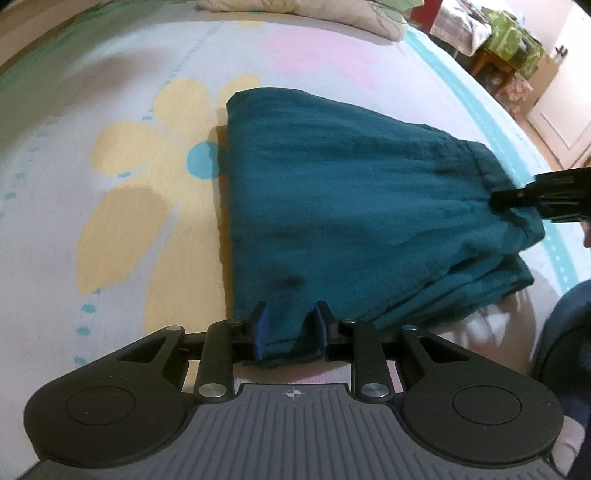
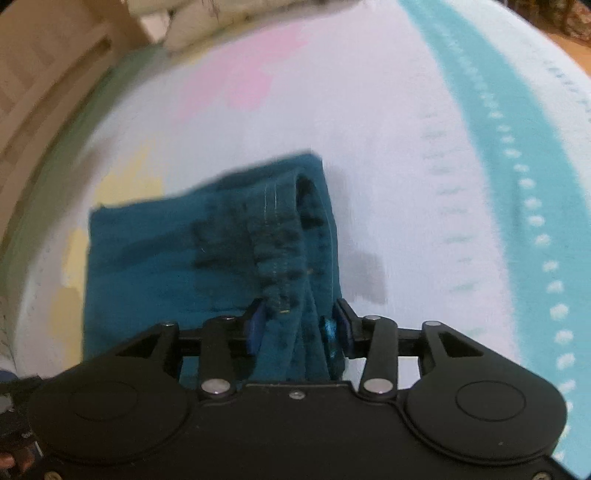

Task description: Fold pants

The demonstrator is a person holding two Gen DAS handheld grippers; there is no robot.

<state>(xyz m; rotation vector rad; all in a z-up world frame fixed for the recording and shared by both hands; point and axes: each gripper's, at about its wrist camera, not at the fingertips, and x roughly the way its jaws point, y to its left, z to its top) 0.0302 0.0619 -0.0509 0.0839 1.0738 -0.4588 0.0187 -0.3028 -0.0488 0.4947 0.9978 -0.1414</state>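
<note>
Teal pants [image 1: 351, 192] lie folded into a thick stack on a flowered bed sheet [image 1: 129, 155]. At their near edge, my left gripper [image 1: 290, 325] is shut on a fold of the cloth, which fills the gap between its blue pads. My right gripper [image 1: 496, 199] comes in from the right at the elastic waistband end. In the right wrist view the right gripper [image 2: 297, 325] stands open, its fingers wide apart. The gathered waistband [image 2: 277, 258] of the pants [image 2: 155, 258] lies loosely between them.
A pillow [image 1: 295, 11] lies at the head of the bed. A wooden headboard [image 2: 37, 74] stands to the left. Furniture under green cloth [image 1: 509, 40] and a door [image 1: 561, 122] are beyond the bed's right edge. A person's dark clothing [image 1: 569, 332] is close at the right.
</note>
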